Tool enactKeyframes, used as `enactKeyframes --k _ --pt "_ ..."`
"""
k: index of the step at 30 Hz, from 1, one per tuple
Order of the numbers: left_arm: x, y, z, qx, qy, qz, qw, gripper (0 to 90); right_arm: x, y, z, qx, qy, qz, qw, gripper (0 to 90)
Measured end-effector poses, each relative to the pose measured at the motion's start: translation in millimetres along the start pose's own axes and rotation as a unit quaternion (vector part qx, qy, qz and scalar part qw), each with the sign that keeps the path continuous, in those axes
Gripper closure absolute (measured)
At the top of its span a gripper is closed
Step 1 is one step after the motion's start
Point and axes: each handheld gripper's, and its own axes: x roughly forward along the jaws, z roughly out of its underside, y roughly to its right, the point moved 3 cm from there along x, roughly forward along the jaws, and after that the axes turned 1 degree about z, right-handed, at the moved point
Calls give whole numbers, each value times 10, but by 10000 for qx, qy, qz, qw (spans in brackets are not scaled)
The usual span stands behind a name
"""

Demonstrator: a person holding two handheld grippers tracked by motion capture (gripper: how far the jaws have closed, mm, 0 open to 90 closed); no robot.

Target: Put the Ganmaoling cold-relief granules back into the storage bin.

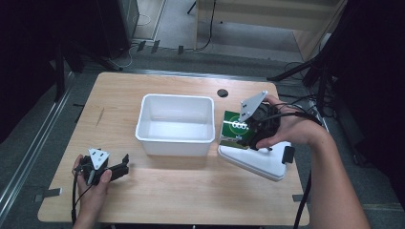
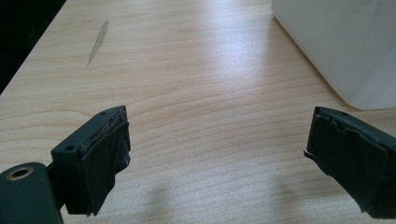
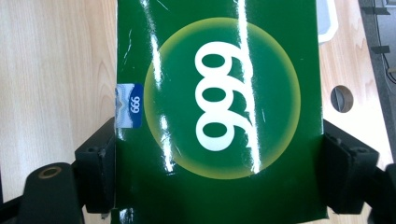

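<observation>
A glossy green box [image 3: 219, 93] with white digits in a yellow-edged circle sits between the jaws of my right gripper [image 3: 219, 154], whose pads press on its two sides. From above, that green box [image 1: 231, 125] is lifted above a white lid [image 1: 258, 164], just right of the white bin [image 1: 174, 145], with the right gripper [image 1: 243, 131] shut on it. My left gripper [image 1: 122, 167] rests at the front left of the table. Its jaws stand wide apart over bare wood, nothing between them, as the left gripper [image 2: 217, 158] view shows.
The white bin [image 2: 336, 46] is empty and stands mid-table. A round cable hole [image 1: 222, 92] lies behind it in the wooden top. Cables trail off the table's right side. Dark stands and floor surround the table.
</observation>
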Motion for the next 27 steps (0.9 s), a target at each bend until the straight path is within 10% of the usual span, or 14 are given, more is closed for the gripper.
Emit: enactKeyframes --k 27 --pt "6 -11 -5 -20 -11 22 10000 67 227 267 -518 -139 168 -117 9997 174"
